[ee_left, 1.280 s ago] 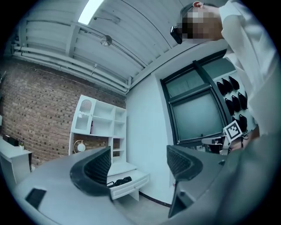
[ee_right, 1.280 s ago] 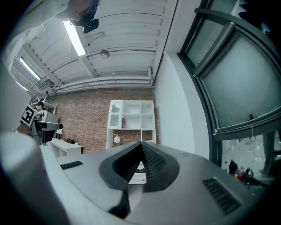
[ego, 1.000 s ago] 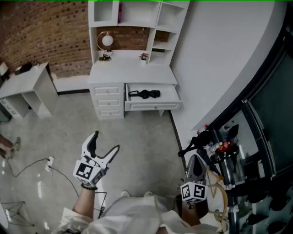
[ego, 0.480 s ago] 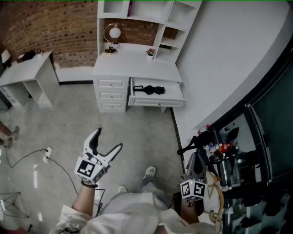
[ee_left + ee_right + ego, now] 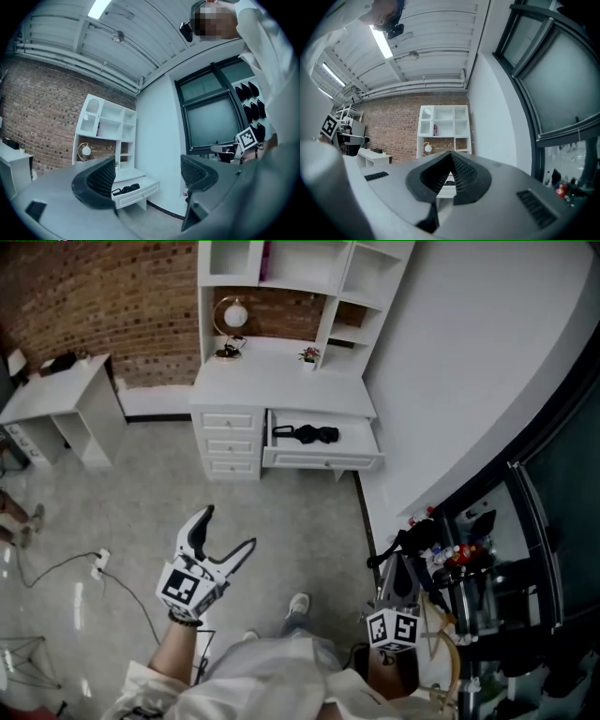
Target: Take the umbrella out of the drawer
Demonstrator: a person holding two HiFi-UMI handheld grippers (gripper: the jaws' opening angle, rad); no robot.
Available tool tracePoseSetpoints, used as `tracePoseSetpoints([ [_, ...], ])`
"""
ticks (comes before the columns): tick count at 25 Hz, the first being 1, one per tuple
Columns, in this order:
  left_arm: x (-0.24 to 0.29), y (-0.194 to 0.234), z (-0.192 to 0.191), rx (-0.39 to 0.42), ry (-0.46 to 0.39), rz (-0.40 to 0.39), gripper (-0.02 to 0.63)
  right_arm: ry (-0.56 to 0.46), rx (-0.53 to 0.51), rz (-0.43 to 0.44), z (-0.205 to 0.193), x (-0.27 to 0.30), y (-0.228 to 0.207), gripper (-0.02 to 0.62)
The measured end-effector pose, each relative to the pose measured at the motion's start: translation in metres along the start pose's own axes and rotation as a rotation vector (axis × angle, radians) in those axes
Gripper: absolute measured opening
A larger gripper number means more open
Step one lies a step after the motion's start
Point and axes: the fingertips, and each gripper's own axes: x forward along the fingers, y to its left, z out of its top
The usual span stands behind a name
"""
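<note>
The black umbrella (image 5: 307, 435) lies in the open drawer (image 5: 323, 461), upper middle of the frame, well apart from both grippers. The left gripper (image 5: 230, 528) is wide open. The right gripper (image 5: 400, 568) is closed on nothing. Reaching in too low could bump the drawer front and push it shut.

The head camera looks steeply down over the left gripper (image 5: 229, 528) and right gripper (image 5: 401, 566), with the white shelved wooden desk (image 5: 281, 390) well ahead of both. The 2 gripper cameras look along their jaws at that same distant desk.
</note>
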Motion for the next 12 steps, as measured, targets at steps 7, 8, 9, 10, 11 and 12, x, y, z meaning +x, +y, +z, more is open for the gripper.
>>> tracePoseSetpoints([
  [7,0.078,-0.011,-0.005,0.019,0.021,-0.028,0.414,0.007,0.038,-0.015,-0.016,0.049,-0.054,0.017],
  [8,0.092,-0.013,-0.006,0.021,0.024,-0.032,0.414,0.006,0.043,-0.018,-0.017,0.058,-0.063,0.017],
  [9,0.105,-0.013,-0.008,0.022,0.026,-0.037,0.414,0.005,0.047,-0.019,-0.019,0.068,-0.072,0.017],
  [10,0.119,-0.014,-0.008,0.023,0.027,-0.040,0.414,0.004,0.049,-0.017,-0.020,0.078,-0.080,0.017],
  [11,0.133,-0.015,-0.009,0.023,0.025,-0.044,0.414,0.003,0.050,-0.014,-0.022,0.088,-0.088,0.017],
  [12,0.147,-0.016,-0.007,0.021,0.017,-0.048,0.414,0.003,0.052,-0.009,-0.024,0.098,-0.096,0.017],
])
